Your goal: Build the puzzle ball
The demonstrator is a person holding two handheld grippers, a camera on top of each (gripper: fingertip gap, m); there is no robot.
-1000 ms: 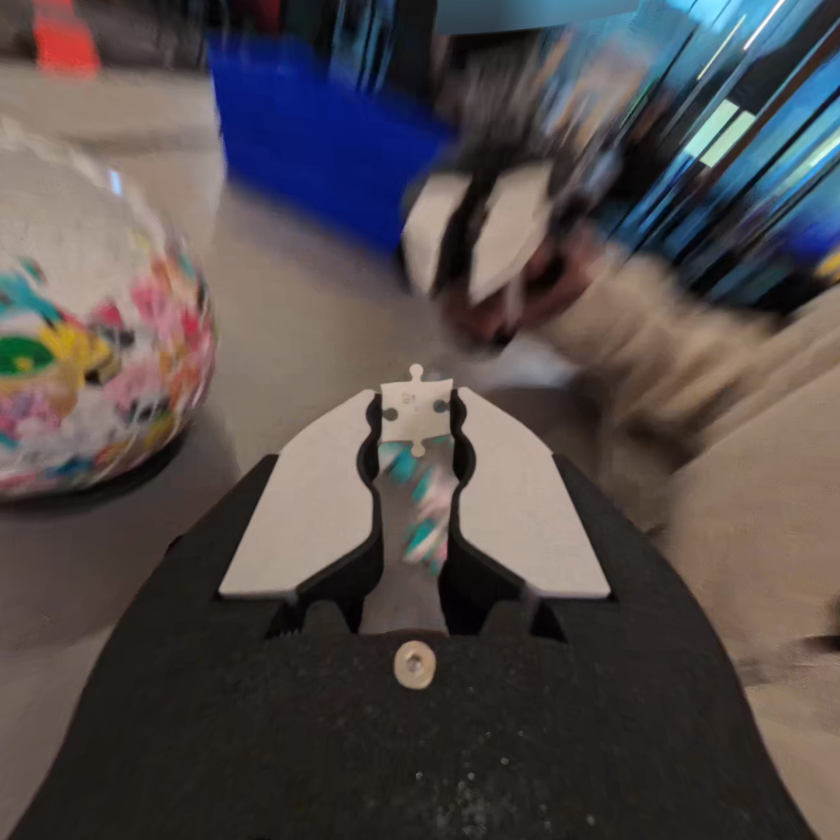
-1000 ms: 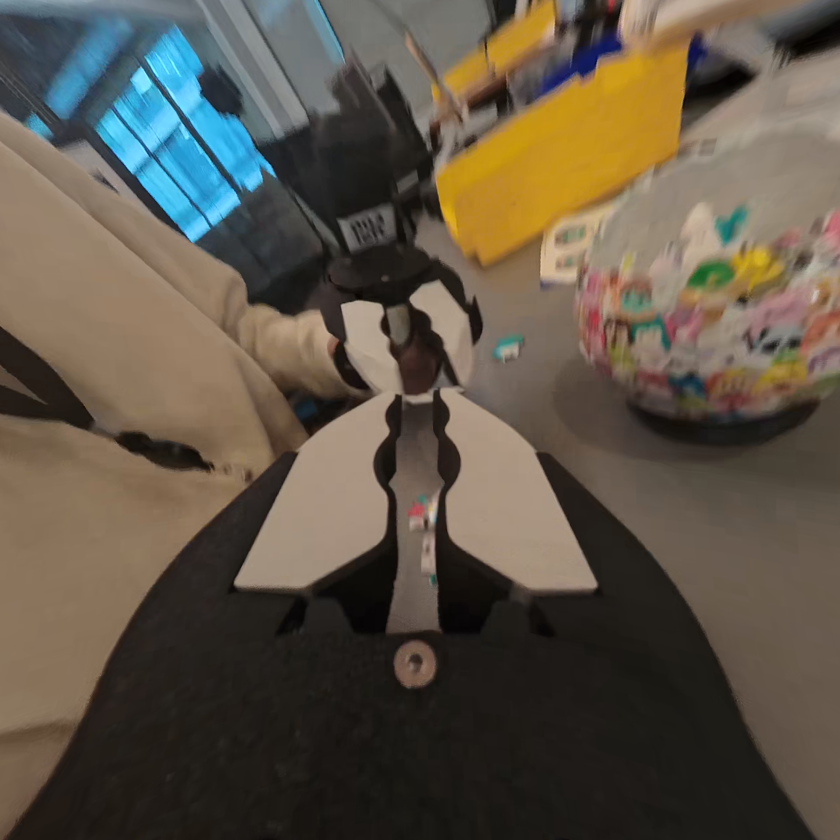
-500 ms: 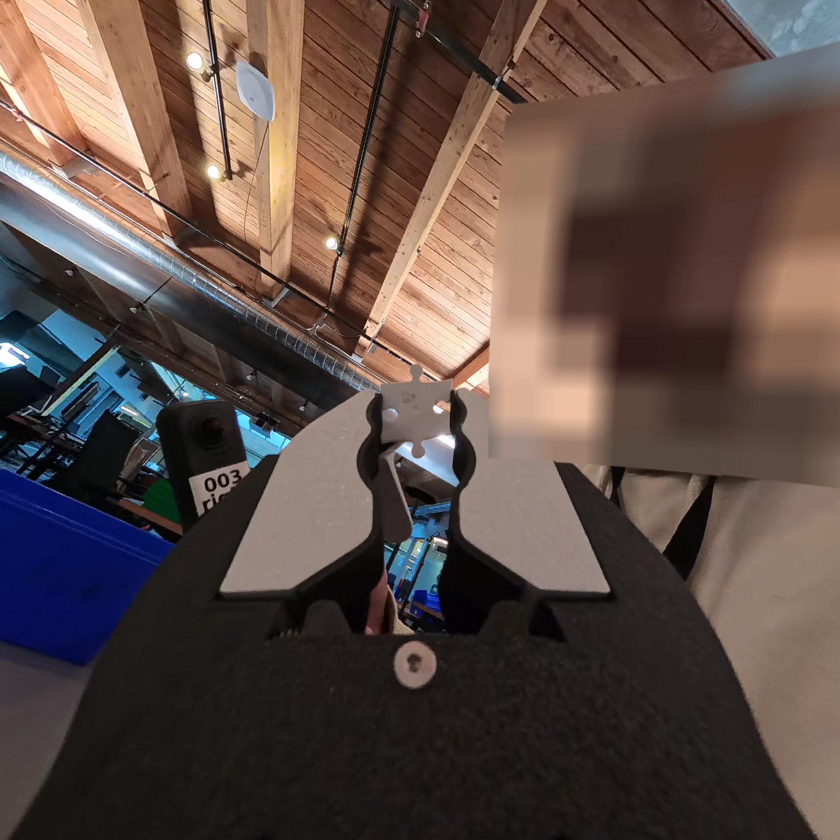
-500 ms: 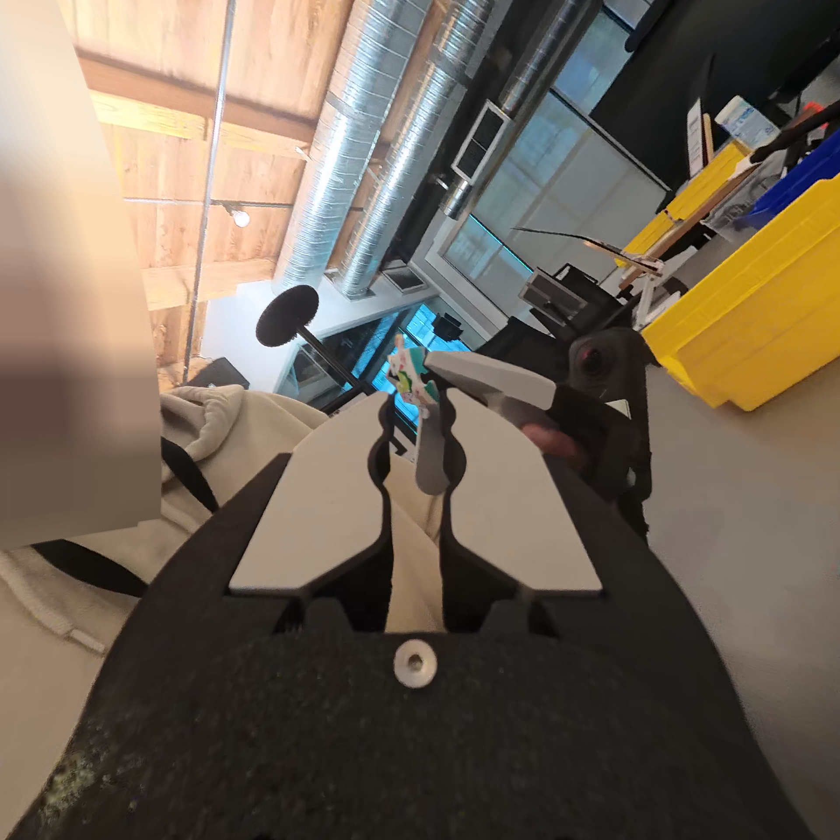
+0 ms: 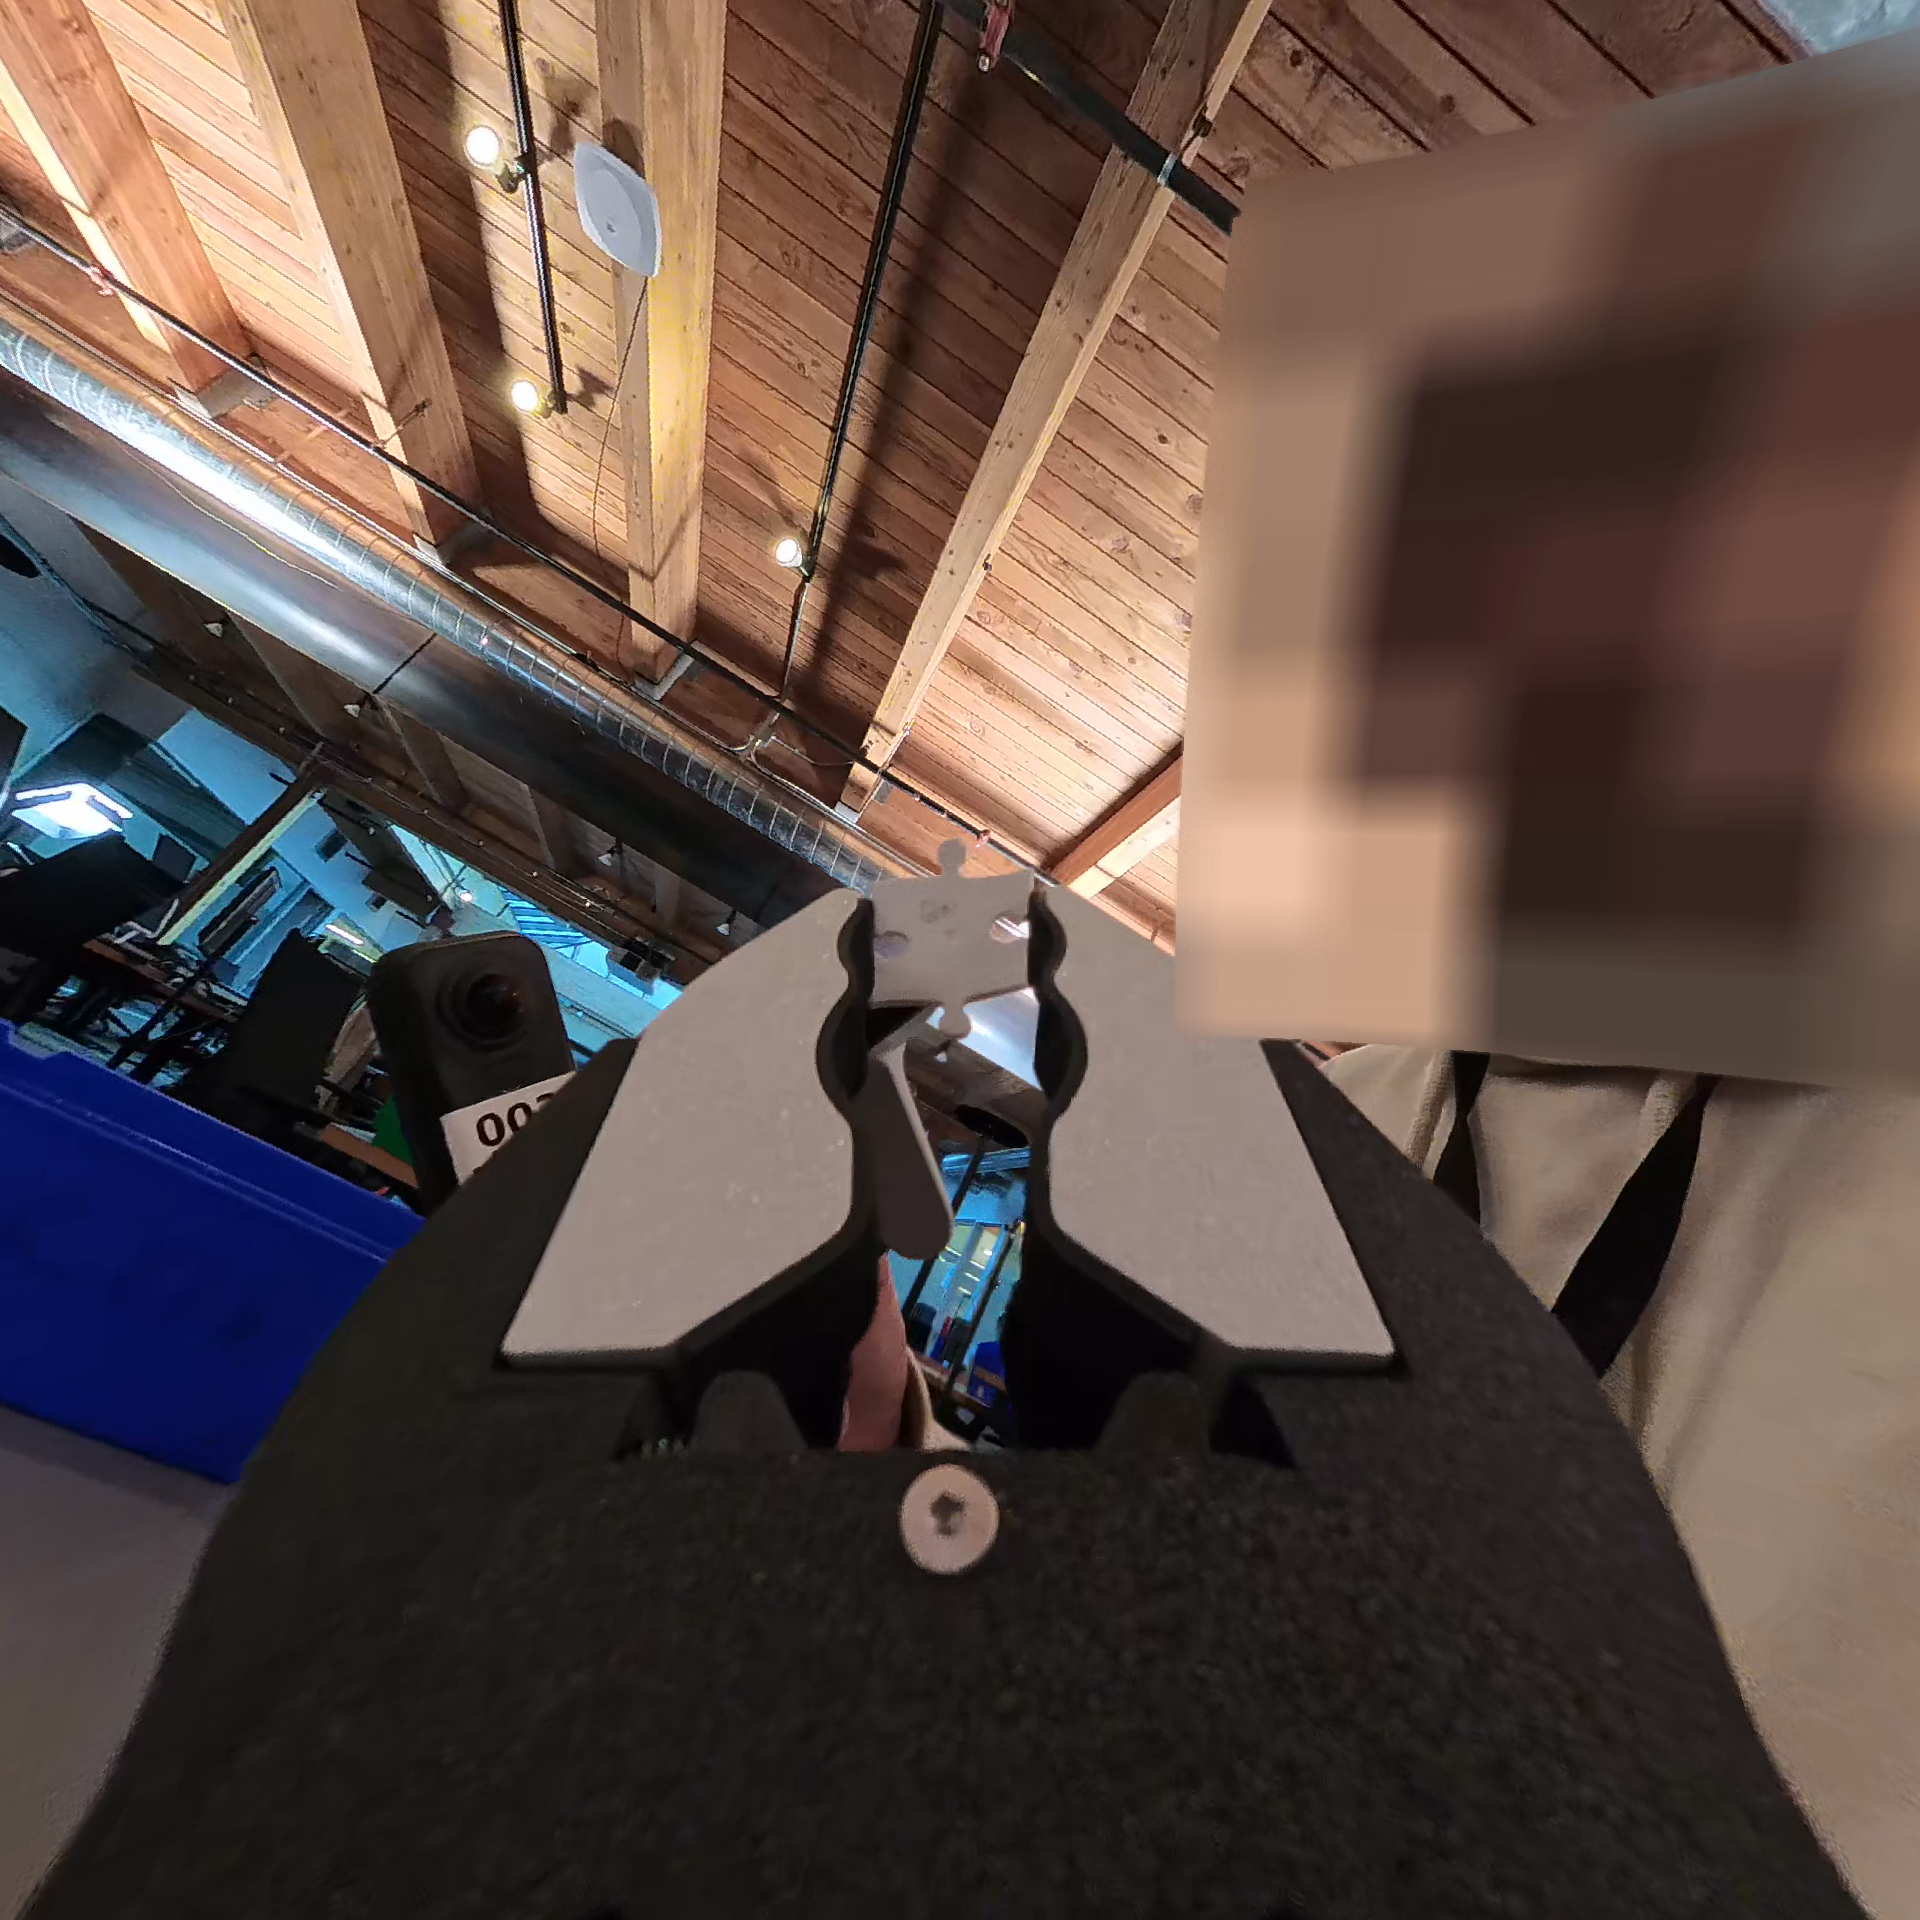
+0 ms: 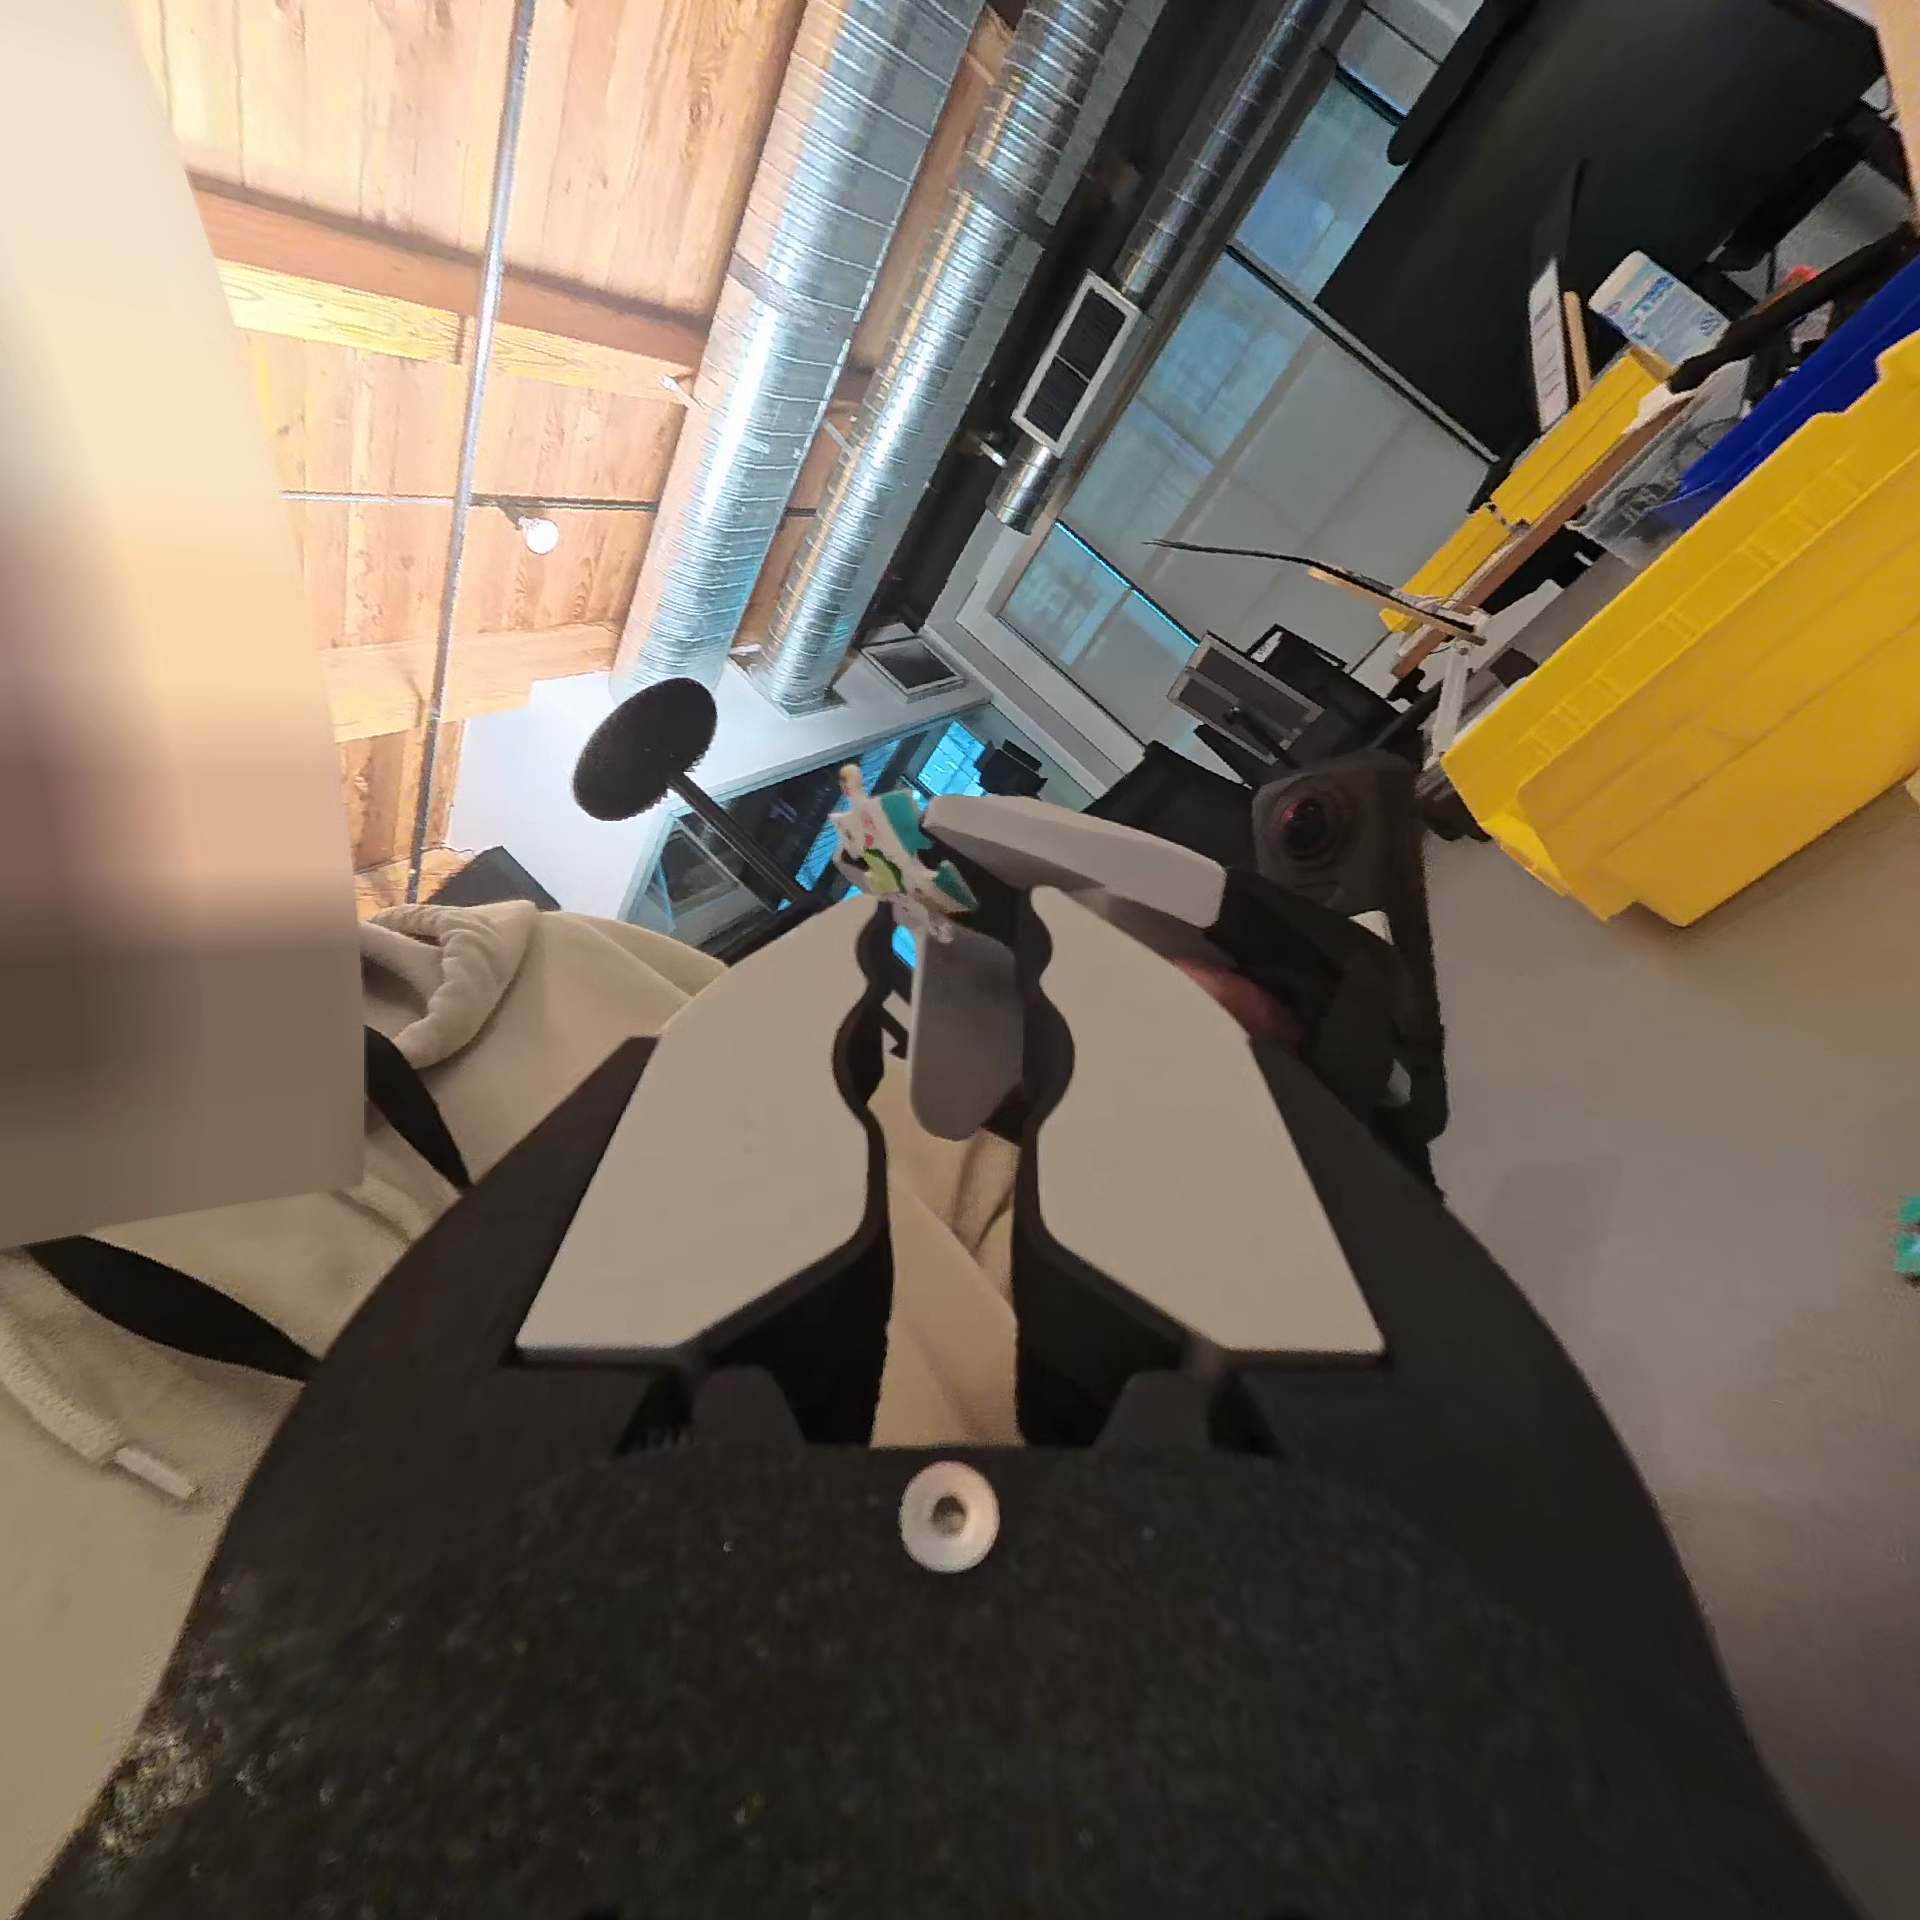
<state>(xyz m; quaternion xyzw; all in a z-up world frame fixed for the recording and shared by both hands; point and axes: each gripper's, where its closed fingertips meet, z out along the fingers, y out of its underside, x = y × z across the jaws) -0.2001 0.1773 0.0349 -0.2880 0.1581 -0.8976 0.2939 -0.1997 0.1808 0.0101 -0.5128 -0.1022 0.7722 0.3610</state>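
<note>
My left gripper (image 5: 951,935) points up toward the ceiling and is shut on a puzzle piece (image 5: 940,940), whose pale grey back faces the camera. In the right wrist view the same piece (image 6: 896,868) shows its white, teal and green printed side, pinched between the left gripper's fingers (image 6: 1081,862). My right gripper (image 6: 948,920) sits just below the piece with its jaws a little apart and nothing between them. One of its fingers (image 5: 906,1164) shows through the left gripper's gap. The puzzle ball is out of view.
A person in a beige hoodie (image 6: 540,997) is close behind both grippers. A blue bin (image 5: 156,1247) stands on the grey table at the left. Yellow bins (image 6: 1714,748) stand at the right, and a loose teal piece (image 6: 1907,1252) lies on the table.
Both grippers rose off the table and tilted up toward the ceiling, so the ball left both views. In the last half second the right gripper edged closer under the held piece.
</note>
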